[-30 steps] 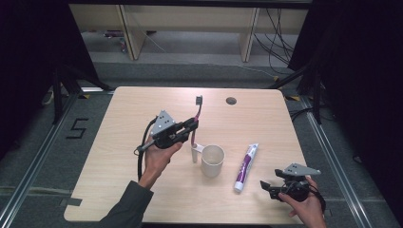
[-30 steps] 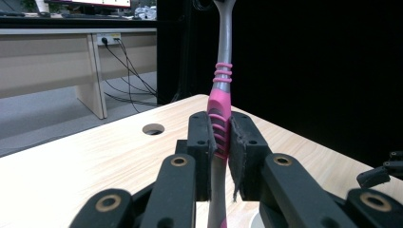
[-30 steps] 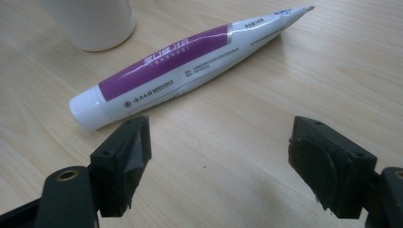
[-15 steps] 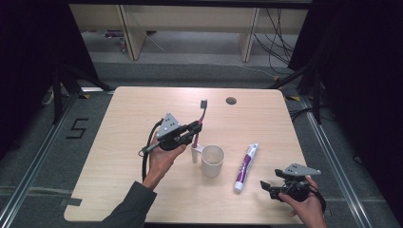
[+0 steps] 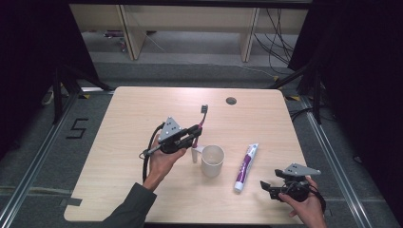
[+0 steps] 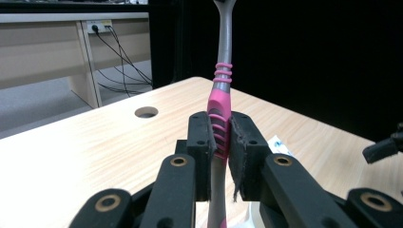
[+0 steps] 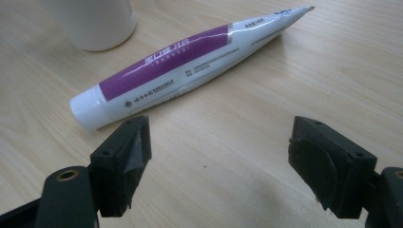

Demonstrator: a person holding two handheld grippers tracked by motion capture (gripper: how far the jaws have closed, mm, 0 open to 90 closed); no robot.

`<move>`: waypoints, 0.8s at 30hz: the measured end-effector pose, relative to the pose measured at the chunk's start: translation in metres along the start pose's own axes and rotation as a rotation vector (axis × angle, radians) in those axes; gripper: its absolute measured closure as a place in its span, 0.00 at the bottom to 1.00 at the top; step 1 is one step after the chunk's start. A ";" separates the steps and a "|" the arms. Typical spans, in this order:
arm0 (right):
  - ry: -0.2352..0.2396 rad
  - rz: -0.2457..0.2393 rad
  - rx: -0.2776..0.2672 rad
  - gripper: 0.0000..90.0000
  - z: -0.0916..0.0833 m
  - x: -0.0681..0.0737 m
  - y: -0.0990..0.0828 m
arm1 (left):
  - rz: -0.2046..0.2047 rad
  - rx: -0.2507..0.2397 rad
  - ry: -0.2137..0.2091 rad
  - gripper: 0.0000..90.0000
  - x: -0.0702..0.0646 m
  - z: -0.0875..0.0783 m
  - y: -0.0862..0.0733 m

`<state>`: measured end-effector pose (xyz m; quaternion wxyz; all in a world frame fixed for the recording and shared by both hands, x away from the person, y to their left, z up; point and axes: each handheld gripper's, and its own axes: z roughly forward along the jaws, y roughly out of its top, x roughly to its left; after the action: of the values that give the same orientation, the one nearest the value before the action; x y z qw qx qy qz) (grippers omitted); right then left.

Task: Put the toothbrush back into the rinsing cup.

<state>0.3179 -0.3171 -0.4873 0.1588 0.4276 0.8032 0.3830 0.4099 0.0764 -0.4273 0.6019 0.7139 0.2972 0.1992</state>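
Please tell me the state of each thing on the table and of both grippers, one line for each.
Toothbrush: gripped, lifted, head up.
Left gripper: jaws shut on the handle.
Right gripper: jaws open, empty.
Toothpaste tube: lying flat, cap on.
Cup: upright, beside the tube.

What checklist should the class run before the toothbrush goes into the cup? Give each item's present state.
1. Left claw clamped on the toothbrush handle: ok.
2. Toothbrush lifted off the table: ok.
3. Cup upright, mouth open: ok.
4. Brush directly over the cup: not ok, it is beside it.
5. Right claw open, clear of the toothpaste tube: ok.
6. Cup empty inside: cannot tell.
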 end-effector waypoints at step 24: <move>0.004 -0.005 -0.004 0.25 0.001 0.000 0.000 | -0.016 0.065 -0.009 0.87 0.003 -0.005 -0.023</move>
<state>0.3185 -0.3164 -0.4881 0.1587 0.4247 0.8039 0.3850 0.4042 0.0841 -0.4491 0.5812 0.7318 0.3063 0.1813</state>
